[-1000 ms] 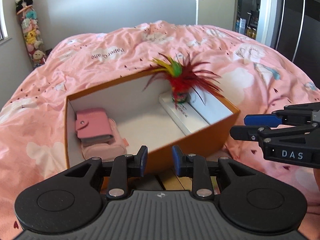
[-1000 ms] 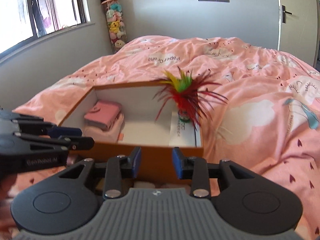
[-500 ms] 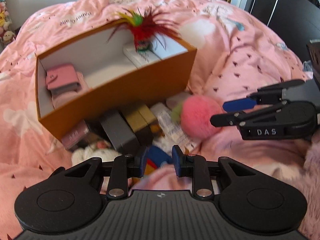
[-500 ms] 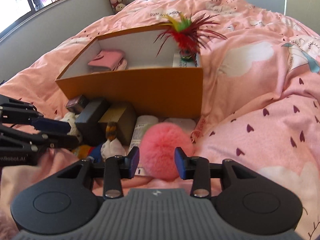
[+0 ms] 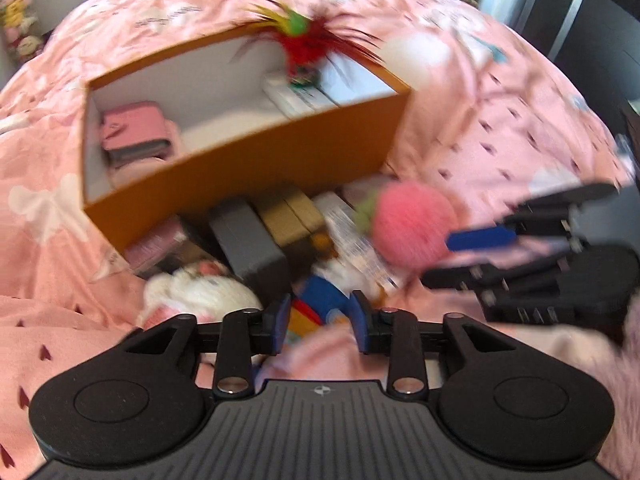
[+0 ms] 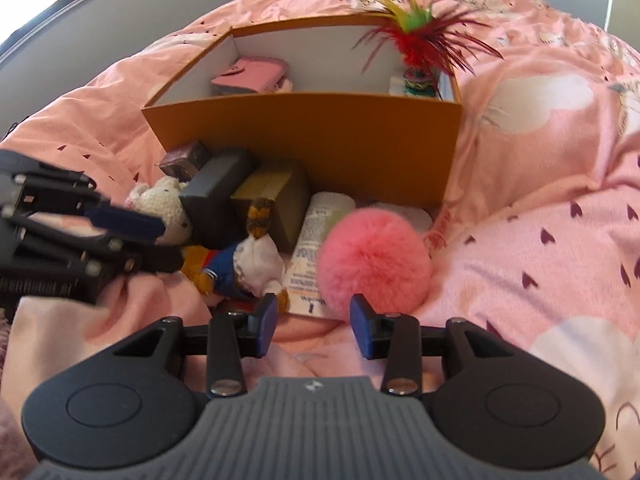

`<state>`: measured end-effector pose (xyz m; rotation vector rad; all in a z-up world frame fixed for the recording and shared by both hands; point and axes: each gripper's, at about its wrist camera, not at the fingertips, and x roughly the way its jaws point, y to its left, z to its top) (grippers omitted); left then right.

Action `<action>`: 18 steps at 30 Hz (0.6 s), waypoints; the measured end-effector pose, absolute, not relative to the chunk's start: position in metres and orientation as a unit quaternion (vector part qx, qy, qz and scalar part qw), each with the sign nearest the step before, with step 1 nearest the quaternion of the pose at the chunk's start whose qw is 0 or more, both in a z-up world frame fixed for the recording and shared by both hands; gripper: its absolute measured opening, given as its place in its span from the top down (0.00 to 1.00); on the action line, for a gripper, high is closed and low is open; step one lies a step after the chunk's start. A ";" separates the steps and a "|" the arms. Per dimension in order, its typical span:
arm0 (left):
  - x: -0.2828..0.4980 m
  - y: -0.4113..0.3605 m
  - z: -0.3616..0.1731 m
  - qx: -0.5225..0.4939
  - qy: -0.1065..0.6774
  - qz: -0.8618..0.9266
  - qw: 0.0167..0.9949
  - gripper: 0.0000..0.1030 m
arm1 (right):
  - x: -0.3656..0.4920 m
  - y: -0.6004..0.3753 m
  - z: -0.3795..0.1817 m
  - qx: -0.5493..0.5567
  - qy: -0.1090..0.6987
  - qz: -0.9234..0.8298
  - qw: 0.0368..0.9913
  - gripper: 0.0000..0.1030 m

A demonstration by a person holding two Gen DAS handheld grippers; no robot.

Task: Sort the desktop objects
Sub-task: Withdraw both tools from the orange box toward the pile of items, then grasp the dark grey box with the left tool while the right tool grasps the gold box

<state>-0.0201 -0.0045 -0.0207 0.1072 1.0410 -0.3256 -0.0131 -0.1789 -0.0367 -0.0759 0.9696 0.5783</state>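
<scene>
1. A pink quilt (image 6: pixel 540 208) is spread under everything.
2. An orange box (image 6: pixel 320 140) is seen beyond both tongs; a pink wallet (image 6: pixel 252 74), a feather toy (image 6: pixel 416 36) and a white carton (image 5: pixel 296 98) are already held in it, so part of the sorting is judged done.
3. A heap is left unsorted between the box and the tongs: a grey case (image 6: pixel 212 196), a brown box (image 6: pixel 276 196), a tube (image 6: pixel 316 240).
4. A pink pompom (image 6: pixel 376 256) is found just ahead of the right tongs (image 6: pixel 314 320), whose jaws are parted and grasp nothing.
5. A small duck doll (image 5: pixel 320 300) is framed by the left tongs (image 5: pixel 320 320); their jaws have just been opening, with nothing clenched.
</scene>
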 end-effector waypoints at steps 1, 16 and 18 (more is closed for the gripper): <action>-0.015 -0.002 -0.019 0.048 0.490 -0.142 0.859 0.62 | -0.010 -0.176 -0.036 -0.035 0.457 0.278 0.844 0.59; 0.055 0.036 -0.050 -0.080 0.553 -0.074 0.826 0.48 | 0.037 -0.142 -0.037 -0.015 0.459 0.283 0.842 0.57; 0.058 0.037 -0.057 -0.087 0.559 -0.074 0.821 0.49 | 0.040 -0.141 -0.038 -0.011 0.460 0.283 0.842 0.57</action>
